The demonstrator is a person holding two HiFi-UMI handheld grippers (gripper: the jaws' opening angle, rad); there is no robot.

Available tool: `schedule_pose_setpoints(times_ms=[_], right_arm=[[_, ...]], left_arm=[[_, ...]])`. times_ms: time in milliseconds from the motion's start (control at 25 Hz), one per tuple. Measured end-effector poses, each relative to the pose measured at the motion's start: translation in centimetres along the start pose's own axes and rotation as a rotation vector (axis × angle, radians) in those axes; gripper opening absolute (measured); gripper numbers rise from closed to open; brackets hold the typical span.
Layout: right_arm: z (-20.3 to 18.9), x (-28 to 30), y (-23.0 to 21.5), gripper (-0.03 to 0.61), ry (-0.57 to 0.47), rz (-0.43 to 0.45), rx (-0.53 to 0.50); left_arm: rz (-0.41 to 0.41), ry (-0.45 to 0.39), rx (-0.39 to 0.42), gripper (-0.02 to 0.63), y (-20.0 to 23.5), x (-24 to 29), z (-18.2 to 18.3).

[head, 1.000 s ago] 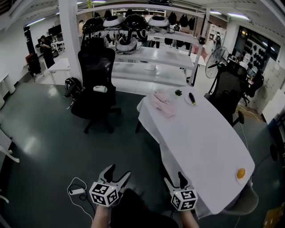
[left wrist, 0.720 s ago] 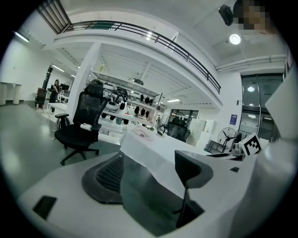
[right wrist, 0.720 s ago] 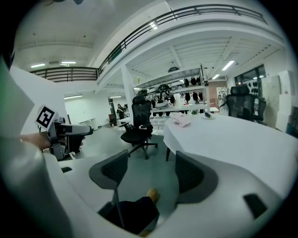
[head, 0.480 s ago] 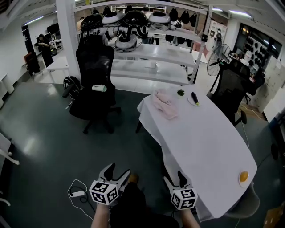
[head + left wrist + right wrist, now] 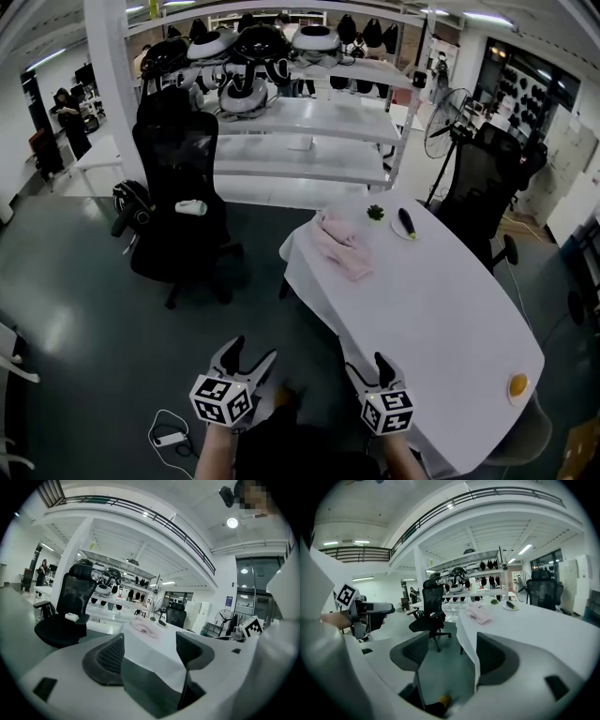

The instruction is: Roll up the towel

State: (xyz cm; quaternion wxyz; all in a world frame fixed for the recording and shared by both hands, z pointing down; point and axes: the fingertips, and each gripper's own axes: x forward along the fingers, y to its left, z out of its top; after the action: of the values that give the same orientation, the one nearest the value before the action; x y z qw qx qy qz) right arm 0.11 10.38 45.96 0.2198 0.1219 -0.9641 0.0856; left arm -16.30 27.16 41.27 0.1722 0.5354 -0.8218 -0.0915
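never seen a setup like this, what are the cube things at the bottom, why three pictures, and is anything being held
There is no robot here. A person holds a two-jaw gripper in each hand, and the marker cubes are part of those grippers. The head view looks down from a camera on the person's head and shows the left gripper and the right gripper. The other two pictures come from cameras riding on each gripper, looking along its jaws. Both pairs of jaws stand apart with nothing between them. Ahead is a white-covered table. At its far end are a crumpled pink towel, a small green plant and a dark oblong thing on a plate.
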Motion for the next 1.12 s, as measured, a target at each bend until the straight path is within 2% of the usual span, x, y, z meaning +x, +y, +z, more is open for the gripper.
schedule_pose_setpoints(times_ms=[240, 680, 840, 1120], right_arm=[[3.2, 4.5, -0.2, 0.313, -0.013, -0.02, 0.009], [6.0, 10.5, -1.3, 0.311, -0.021, -0.078, 0.028], [5.8, 11.9, -1.4, 0.31, -0.024, -0.099, 0.043], [3.3, 11.5, -1.7, 0.311, 0.043, -0.142, 0.071]], left_arm=[[-0.025, 0.008, 0.017, 0.36, 3.6, 4.0, 2.9], [-0.085, 0.025, 0.035, 0.36, 8.1, 9.9, 5.6], [-0.107, 0.036, 0.044, 0.36, 9.2, 11.4, 5.6], [-0.147, 0.104, 0.029, 0.36, 9.4, 12.5, 3.7]])
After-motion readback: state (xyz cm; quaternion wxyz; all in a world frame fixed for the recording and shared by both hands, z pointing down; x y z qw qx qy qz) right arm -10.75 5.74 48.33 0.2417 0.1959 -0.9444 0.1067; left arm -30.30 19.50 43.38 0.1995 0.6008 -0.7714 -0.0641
